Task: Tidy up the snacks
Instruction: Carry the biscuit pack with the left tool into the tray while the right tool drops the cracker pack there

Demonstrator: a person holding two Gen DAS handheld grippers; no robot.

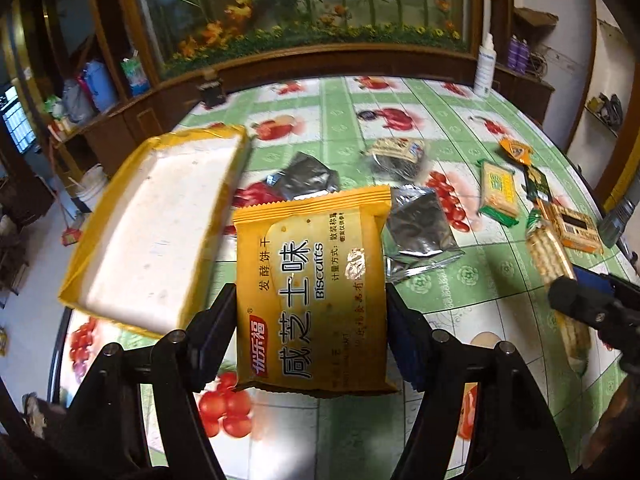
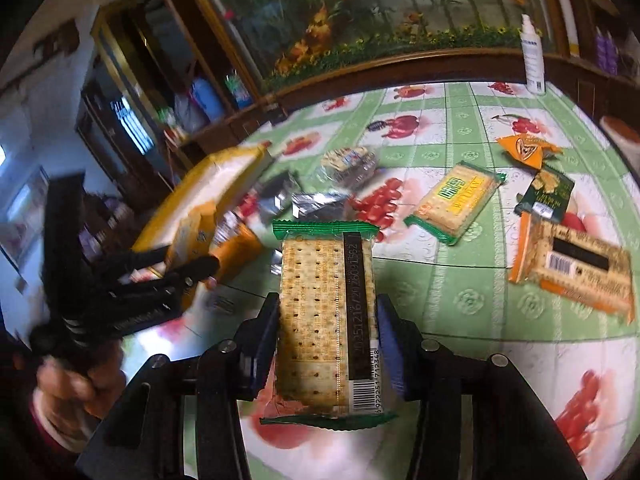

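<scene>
At far left the yellow-rimmed white tray point(image 1: 160, 232) lies on the fruit-print tablecloth point(image 1: 472, 292). Just right of it, the left gripper point(image 1: 312, 316) has its fingers closed on the long edges of an orange biscuit packet point(image 1: 312, 292), lifted off the cloth. Further right, the right gripper point(image 2: 328, 344) pinches a green-sealed cracker pack point(image 2: 328, 320) the same way. Both look light, slick-wrapped and brittle inside, so a gentle flank hold near the middle suits them. Silver packets point(image 1: 420, 228) and other snacks lie beyond.
</scene>
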